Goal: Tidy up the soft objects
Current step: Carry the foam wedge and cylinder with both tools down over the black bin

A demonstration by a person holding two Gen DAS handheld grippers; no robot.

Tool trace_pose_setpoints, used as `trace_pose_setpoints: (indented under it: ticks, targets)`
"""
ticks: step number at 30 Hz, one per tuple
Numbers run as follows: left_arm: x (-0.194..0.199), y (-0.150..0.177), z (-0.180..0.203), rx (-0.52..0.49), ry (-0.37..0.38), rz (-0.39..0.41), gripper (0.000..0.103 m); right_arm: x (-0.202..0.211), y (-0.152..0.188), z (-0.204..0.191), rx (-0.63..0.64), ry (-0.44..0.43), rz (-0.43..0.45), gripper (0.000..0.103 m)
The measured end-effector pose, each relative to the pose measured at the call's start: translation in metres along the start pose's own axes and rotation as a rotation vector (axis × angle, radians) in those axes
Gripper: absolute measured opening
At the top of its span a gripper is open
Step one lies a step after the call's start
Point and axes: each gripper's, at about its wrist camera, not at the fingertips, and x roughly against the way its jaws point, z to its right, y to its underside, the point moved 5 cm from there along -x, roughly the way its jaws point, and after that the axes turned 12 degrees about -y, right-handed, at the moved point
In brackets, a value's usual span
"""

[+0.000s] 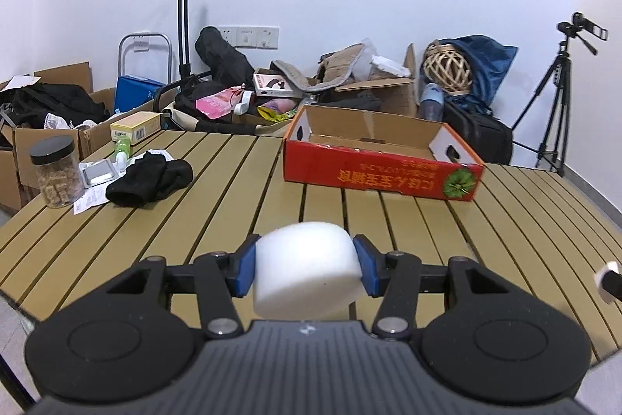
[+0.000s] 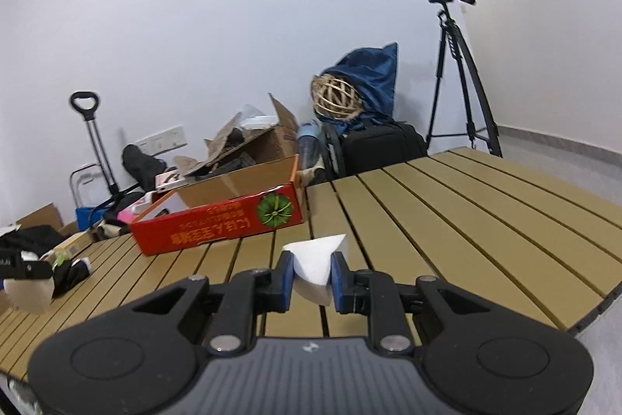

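Between half-spread left jaws, round foam block [image 1: 307,265]; between near-shut right jaws, foam wedge [image 2: 315,267]

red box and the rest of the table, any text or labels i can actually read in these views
Red cardboard box: a row of large yellow characters beside a green pumpkin picture, printed upside down; too blurred to quote.
Same box, smaller line under them: too small to read.
Yellow carton: a barcode-like patch, unreadable.
Paper slips under the black cloth: fine print, unreadable.
Clear jar: no label visible.
Nothing can be quoted with confidence.

Black tongs [image 1: 305,265], blue pads [image 1: 244,269], silver screws
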Motion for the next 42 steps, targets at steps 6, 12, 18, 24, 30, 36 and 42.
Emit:
trace_pose_setpoints:
  ticks: [6,12,18,24,30,36,42]
  targets:
    - [0.042,0.027,-0.010,0.022,0.021,0.011,0.052,0.032,0.015,-0.013,0.038,-0.044,-0.002,0.019]
    - [0.071,0.050,-0.022,0.048,0.036,-0.004,0.052,0.059,0.039,-0.026,0.056,-0.087,-0.046,0.019]
    - [0.091,0.079,-0.030,0.037,0.042,-0.028,0.052,0.071,0.069,-0.045,0.085,-0.136,-0.116,0.019]
    - [0.100,0.116,-0.036,0.005,0.042,-0.076,0.052,0.078,0.102,-0.064,0.094,-0.185,-0.204,0.019]
    - [0.099,0.153,-0.051,-0.014,0.025,-0.139,0.052,0.080,0.134,-0.080,0.121,-0.216,-0.297,0.019]
    - [0.091,0.183,-0.063,-0.027,0.009,-0.190,0.052,0.079,0.173,-0.099,0.169,-0.239,-0.413,0.019]
    - [0.081,0.204,-0.074,-0.024,0.007,-0.231,0.051,0.065,0.199,-0.114,0.220,-0.245,-0.498,0.019]
